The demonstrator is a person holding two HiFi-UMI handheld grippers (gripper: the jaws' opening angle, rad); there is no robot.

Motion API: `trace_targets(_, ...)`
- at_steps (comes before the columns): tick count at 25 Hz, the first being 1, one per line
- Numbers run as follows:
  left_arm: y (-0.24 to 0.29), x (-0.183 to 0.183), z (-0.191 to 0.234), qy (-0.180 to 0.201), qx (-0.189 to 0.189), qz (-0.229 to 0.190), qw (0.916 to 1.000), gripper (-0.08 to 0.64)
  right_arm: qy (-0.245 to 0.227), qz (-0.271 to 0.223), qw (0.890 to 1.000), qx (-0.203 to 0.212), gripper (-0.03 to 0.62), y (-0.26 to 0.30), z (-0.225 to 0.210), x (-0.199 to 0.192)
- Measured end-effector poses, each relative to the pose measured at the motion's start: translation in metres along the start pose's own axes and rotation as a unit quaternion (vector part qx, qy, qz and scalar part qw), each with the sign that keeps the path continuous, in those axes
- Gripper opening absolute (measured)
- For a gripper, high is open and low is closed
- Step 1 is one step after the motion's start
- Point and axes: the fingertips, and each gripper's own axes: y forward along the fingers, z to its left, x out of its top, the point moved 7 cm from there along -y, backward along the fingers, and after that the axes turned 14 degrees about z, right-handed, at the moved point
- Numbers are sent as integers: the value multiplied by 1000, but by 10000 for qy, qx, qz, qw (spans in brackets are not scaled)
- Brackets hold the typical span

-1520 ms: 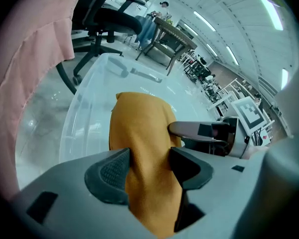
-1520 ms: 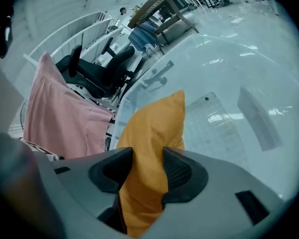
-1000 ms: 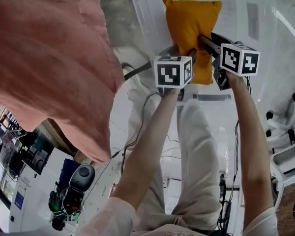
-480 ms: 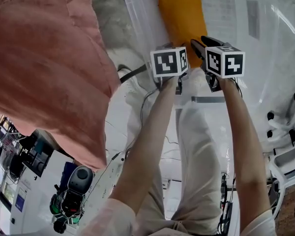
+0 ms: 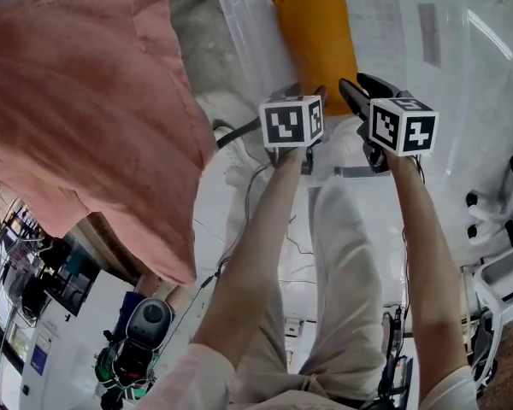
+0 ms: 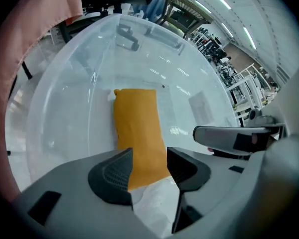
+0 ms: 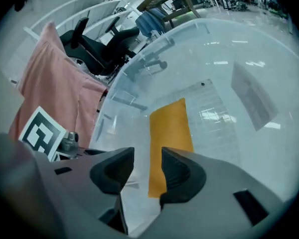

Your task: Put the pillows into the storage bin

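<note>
Left tool [image 6: 148,156] hangs over the clear storage bin [image 6: 65,98] pointing steeply down. Its jaws stand partly apart and have just been opening. Nothing sits between the pads; the orange pillow [image 6: 138,128] seen through the gap lies lower down, on the bin's floor. Right tool [image 7: 147,156] is just beside it at 3 o'clock, its jaws likewise partly apart and bare, with the same pillow showing past them.

From the head view the orange pillow lies flat and lengthwise inside the bin, at 12 o'clock from both tools and apart from them. Its near end lies just past the jaw tips in that view. The bin's near rim runs below the two marker cubes, and the person's forearms reach up to them from 6 o'clock.

At 9 to 10 o'clock a large piece of pink fabric [image 5: 85,118] fills the left of the head view, outside the bin. Whether it is a pillow I cannot tell.
</note>
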Motion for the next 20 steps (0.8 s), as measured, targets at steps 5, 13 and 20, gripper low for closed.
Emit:
trace_targets(5,-47,0,-17,321,-191,-238,9990,242,-182,-253,9990,311,197,-35,42,8)
trace_targets(13,-140,-10,-54,1156,-611,-517,9901,284,-258,-796,9950,551,271,-103,118,17)
trace_targets(20,-216,-42,-52,1151,-988,-744,9856,284,-384,-1114,9909,650,281,-149,197,5)
